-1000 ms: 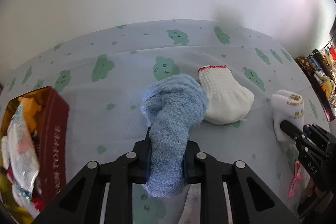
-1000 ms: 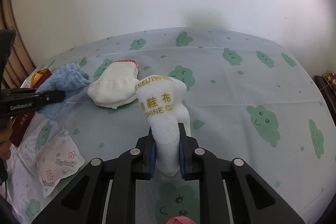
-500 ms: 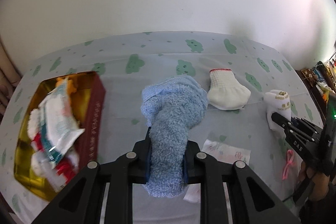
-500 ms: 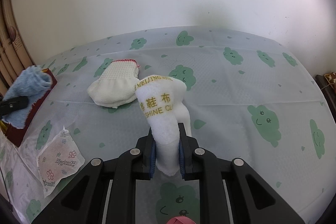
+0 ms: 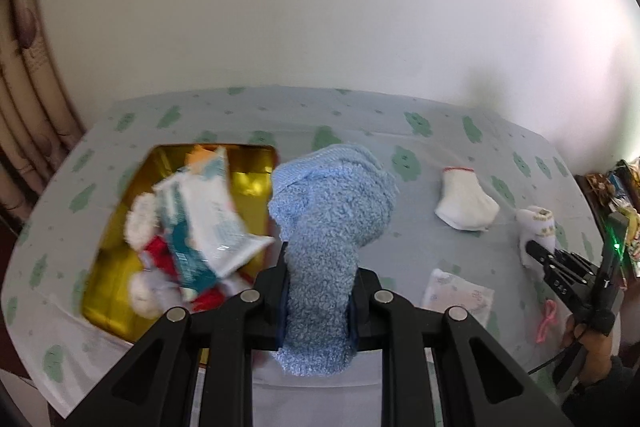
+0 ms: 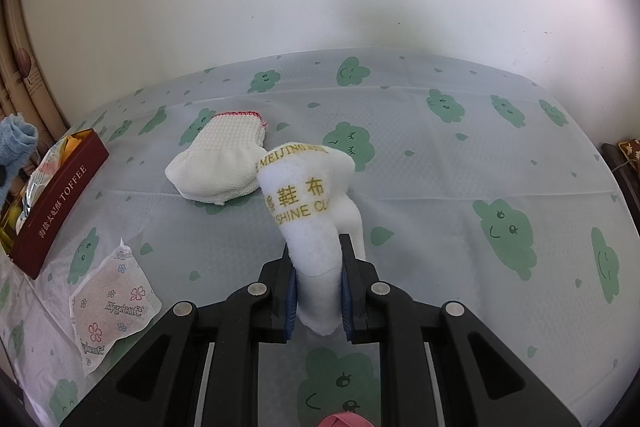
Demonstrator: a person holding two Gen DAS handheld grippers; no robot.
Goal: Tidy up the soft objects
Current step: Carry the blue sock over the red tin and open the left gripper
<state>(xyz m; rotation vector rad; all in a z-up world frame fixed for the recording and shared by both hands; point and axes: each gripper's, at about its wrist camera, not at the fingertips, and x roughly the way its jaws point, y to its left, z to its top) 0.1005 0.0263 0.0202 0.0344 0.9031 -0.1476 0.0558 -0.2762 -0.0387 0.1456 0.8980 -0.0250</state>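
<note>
Fuzzy blue cloth [image 5: 332, 227] was clamped between the closed jaws of the left gripper [image 5: 318, 301], its loose top bulging above the fingertips, held above the right edge of the gold-lined toffee tin [image 5: 120, 291]. In the right view, the white shoe-shine cloth [image 6: 316, 211] was pinched by the right gripper [image 6: 318, 301], rising from the jaws over the cloud-print tablecloth [image 6: 480, 155]. Farther left lay a white knit glove [image 6: 220, 163]; nearer left, a hygiene packet [image 6: 114, 303].
</note>
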